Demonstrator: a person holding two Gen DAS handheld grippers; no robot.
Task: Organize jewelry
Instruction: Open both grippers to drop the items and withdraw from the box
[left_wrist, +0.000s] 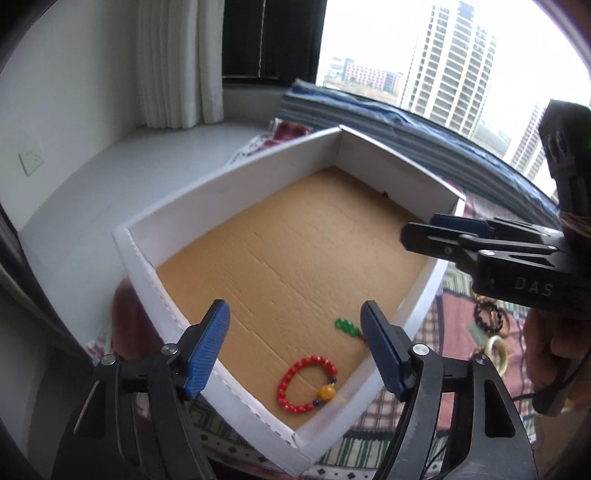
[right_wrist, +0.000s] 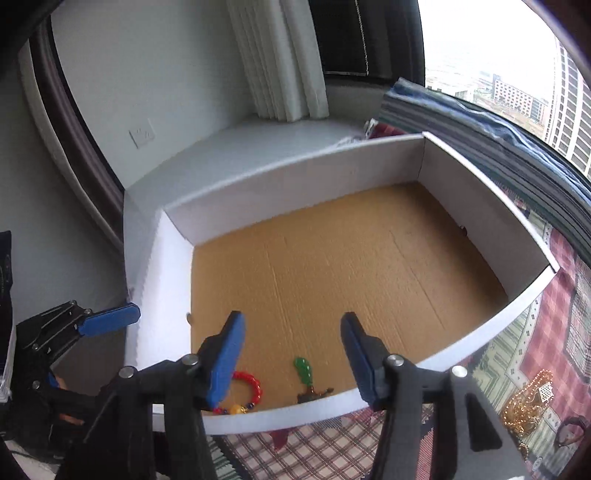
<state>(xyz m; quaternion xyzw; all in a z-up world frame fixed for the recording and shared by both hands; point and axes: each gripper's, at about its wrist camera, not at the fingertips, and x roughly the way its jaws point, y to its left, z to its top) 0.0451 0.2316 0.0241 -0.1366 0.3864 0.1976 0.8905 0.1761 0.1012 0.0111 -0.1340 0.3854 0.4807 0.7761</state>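
Jewelry: red bracelet (left_wrist: 306, 384) & green pendant (left_wrist: 345, 326) lie in box (left_wrist: 236, 192), lower centre. Both grippers' fingers (left_wrist: 207, 350) wide open, empty; next grab gold necklace (right_wrist: 524, 402) gently.

Window corner, bedding and skyline

Ahead of the grippers, white curtains (right_wrist: 280, 62) hang over a pale sill (left_wrist: 110, 173); a wall socket (right_wrist: 142, 137) sits ahead-left, a folded striped blanket (left_wrist: 369, 110) and tower blocks (left_wrist: 447, 62) ahead-right, patterned quilt (right_wrist: 332, 450) below.
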